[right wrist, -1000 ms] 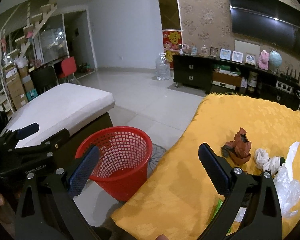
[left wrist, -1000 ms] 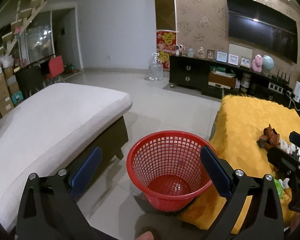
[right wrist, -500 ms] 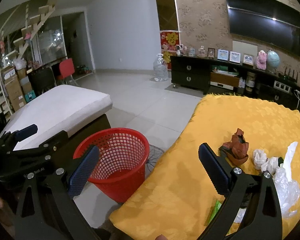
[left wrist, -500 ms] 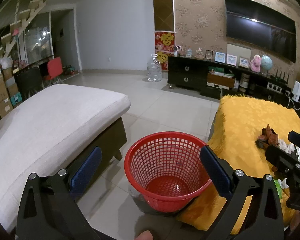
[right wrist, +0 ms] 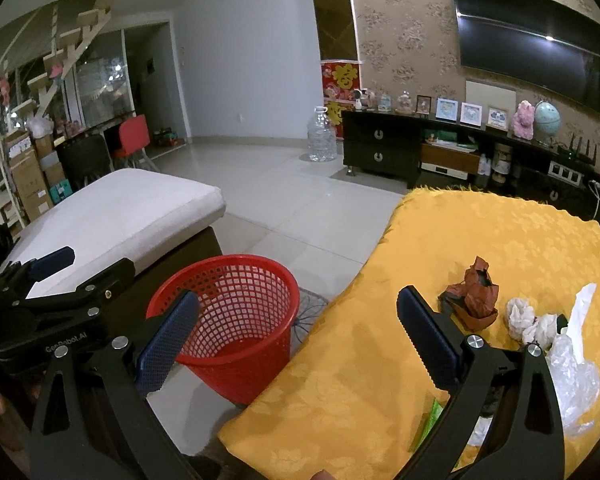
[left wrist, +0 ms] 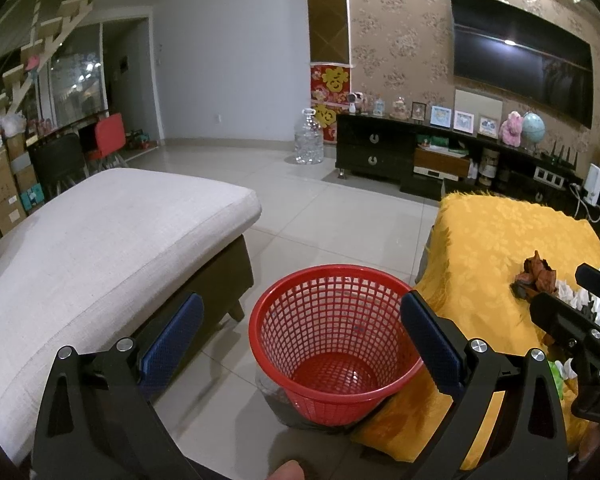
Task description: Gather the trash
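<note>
An empty red mesh basket (left wrist: 334, 344) (right wrist: 236, 320) stands on the floor beside a table under a yellow cloth (right wrist: 480, 248) (left wrist: 496, 240). On the cloth lie a crumpled brown wrapper (right wrist: 478, 298) (left wrist: 536, 272), white tissue wads (right wrist: 530, 322), a clear plastic bag (right wrist: 572, 376) and a green scrap (right wrist: 430, 420). My left gripper (left wrist: 300, 340) hangs open over the basket's near side, holding nothing. Over the cloth's left edge, short of the trash, my right gripper (right wrist: 296, 332) is open and empty too.
A pale cushioned ottoman (left wrist: 96, 248) sits left of the basket. Tiled floor (left wrist: 332, 216) runs back to a dark TV cabinet (left wrist: 400, 156) and a large water bottle (left wrist: 309, 142). Boxes and chairs (left wrist: 60, 160) crowd the far left.
Both views have drifted slightly; the basket sits a touch lower and more to the left in the left wrist view. Both grippers stay open and empty.
</note>
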`<state>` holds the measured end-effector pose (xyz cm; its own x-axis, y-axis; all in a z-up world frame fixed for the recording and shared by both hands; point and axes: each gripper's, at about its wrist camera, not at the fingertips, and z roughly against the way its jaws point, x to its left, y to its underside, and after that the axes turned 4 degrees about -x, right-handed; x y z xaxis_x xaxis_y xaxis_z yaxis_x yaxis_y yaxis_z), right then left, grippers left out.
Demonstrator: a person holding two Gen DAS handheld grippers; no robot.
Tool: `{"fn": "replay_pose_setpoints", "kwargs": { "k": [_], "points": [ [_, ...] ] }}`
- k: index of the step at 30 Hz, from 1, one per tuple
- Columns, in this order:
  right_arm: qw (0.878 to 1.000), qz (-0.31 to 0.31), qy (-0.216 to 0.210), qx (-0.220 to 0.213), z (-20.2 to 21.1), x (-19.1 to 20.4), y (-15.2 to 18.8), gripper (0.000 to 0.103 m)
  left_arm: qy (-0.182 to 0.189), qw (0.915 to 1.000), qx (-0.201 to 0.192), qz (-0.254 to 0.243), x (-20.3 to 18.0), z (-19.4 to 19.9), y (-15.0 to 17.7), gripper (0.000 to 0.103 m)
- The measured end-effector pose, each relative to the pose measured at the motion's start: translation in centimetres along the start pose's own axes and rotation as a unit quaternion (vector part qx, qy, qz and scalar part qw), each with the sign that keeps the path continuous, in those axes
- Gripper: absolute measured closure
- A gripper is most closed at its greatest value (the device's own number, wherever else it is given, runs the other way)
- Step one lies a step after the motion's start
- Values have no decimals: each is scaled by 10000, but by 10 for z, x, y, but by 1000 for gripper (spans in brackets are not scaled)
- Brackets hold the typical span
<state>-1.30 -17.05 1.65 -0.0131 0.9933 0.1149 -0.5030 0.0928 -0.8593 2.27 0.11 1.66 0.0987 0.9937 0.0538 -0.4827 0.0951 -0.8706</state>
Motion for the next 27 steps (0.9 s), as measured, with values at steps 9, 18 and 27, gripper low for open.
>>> {"fn": "replay_pose_setpoints", "kwargs": {
  "k": [9, 18, 27],
  "points": [
    [10000, 2, -4, 5, -1, 0, 0, 7, -8, 10000, 5, -6, 0, 0, 0, 8],
    [10000, 2, -7, 32, -2, -1, 2, 7, -11, 10000, -4, -13, 0, 0, 0, 8],
    [10000, 13, -8, 90, -5, -2, 7, 7, 67, 9999, -102, -92, -2, 2, -4, 8]
  ]
}}
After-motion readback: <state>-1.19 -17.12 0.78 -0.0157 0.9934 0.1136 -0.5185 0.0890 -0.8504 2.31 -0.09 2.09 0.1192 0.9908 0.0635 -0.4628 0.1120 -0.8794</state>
